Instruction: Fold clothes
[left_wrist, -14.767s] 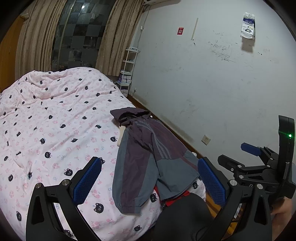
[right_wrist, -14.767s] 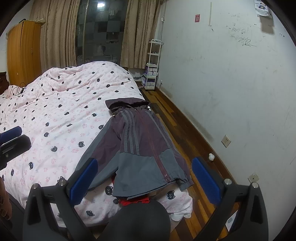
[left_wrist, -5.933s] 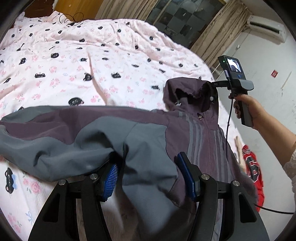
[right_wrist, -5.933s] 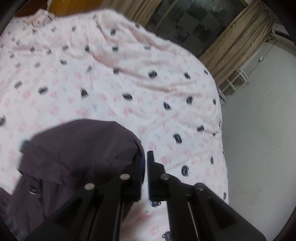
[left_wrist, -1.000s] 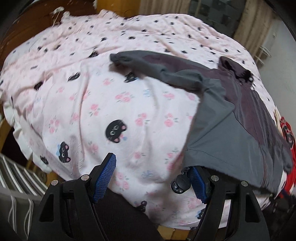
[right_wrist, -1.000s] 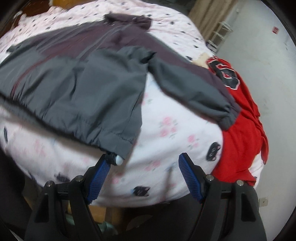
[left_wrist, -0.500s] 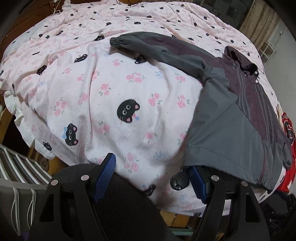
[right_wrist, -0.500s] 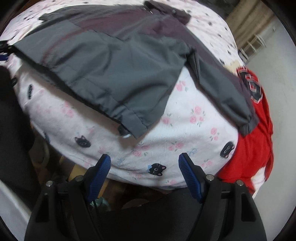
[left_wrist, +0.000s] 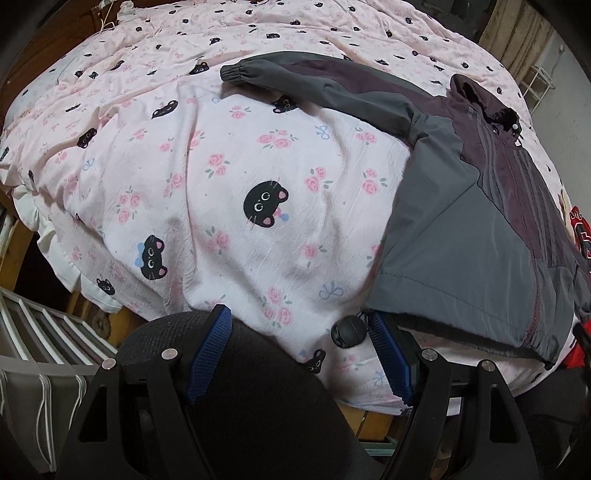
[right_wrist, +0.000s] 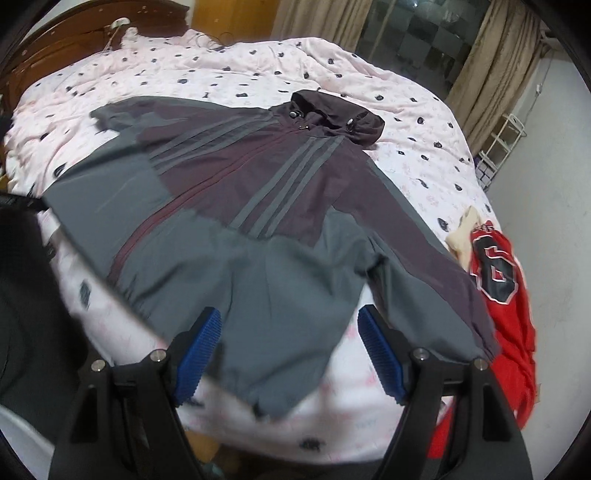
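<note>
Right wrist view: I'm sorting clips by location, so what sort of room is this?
Most likely a bedroom: a bed under a pink cat-print duvet, a wooden headboard and curtains.

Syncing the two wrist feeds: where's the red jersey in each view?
Left wrist: red jersey only as a sliver at the far right edge, mostly hidden behind the grey and maroon jacket.
Right wrist: red jersey in plain sight at right, hanging over the bed's edge beside the jacket's sleeve.
Shared landmark: the jacket's dark hood, lying on the pink cat-print duvet.
</note>
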